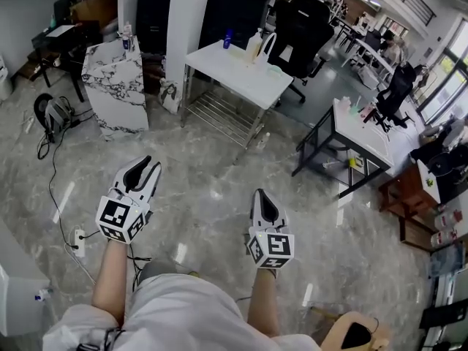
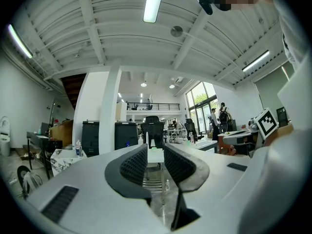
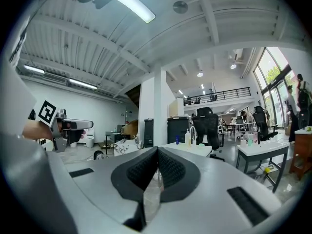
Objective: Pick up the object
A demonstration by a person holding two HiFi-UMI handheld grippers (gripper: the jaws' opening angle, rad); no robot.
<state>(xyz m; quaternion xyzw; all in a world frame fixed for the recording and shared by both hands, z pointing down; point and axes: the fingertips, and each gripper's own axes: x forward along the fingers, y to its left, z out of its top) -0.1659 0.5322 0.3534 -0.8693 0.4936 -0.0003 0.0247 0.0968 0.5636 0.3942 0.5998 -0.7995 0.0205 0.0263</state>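
White table distant; bottles there indistinct.

Tongs are pointing level across the room, jaws standing slightly apart, nothing sitting between them. White worktop is showing through the gap, black chair standing behind it. Marble block is sitting at left. Two people are standing at right.

Open-plan office: white desk, swivel chair (mezzanine behind).
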